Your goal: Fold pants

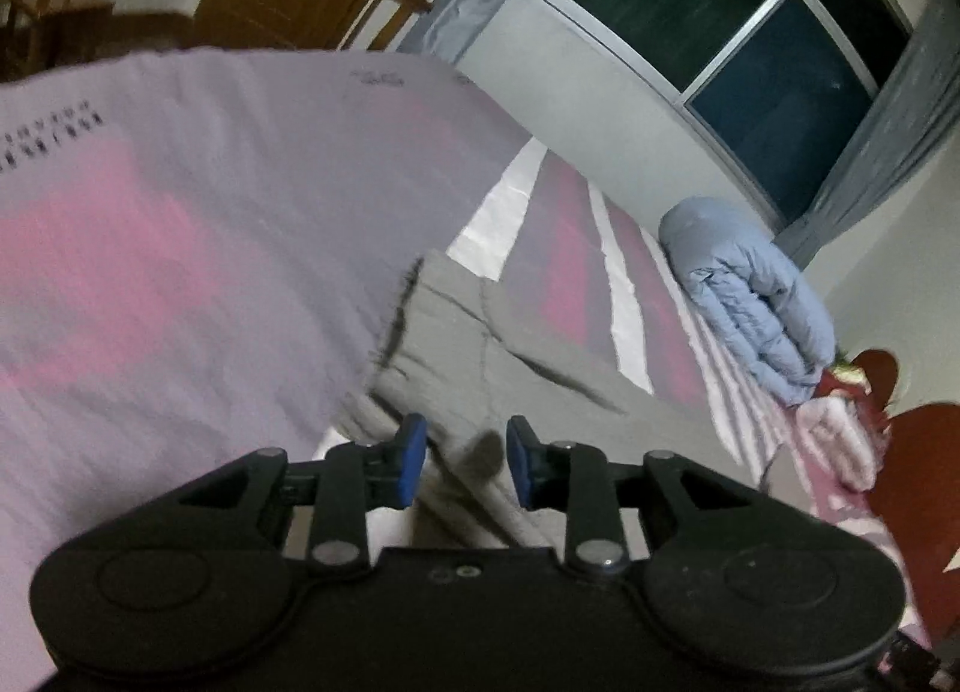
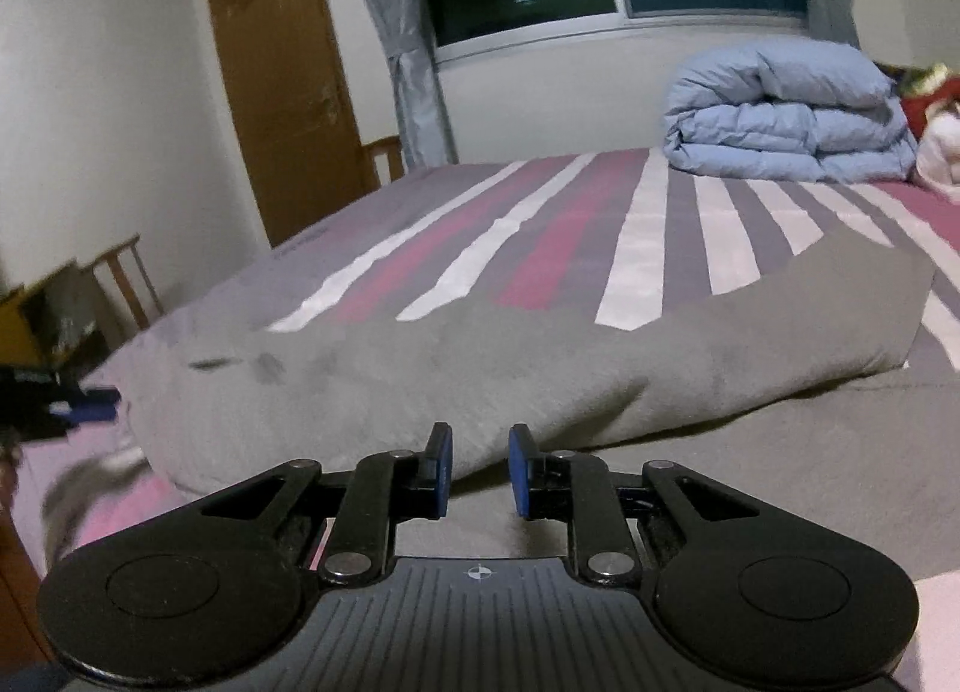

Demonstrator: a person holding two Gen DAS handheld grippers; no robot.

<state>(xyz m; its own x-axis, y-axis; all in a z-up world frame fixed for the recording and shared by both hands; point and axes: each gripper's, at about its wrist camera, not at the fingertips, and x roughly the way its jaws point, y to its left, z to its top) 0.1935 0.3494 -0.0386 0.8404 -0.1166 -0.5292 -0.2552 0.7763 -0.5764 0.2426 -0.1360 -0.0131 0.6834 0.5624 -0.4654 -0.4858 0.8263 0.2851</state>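
Left gripper [image 1: 466,463] is tipped downward and rolled well over to one side, its blue-padded jaws parted with a clear gap, nothing pinched between the pads [image 1: 413,467]. Right gripper [image 2: 479,469] sits more level across, nose angled down too, and its jaws stand apart as well, pads [image 2: 519,470] clear of anything. Both black linkages are drawn in, so neither pair is spread wide. From the right-hand camera, the left gripper's blue tip [image 2: 90,401] pokes in at the far left edge, level with its partner.
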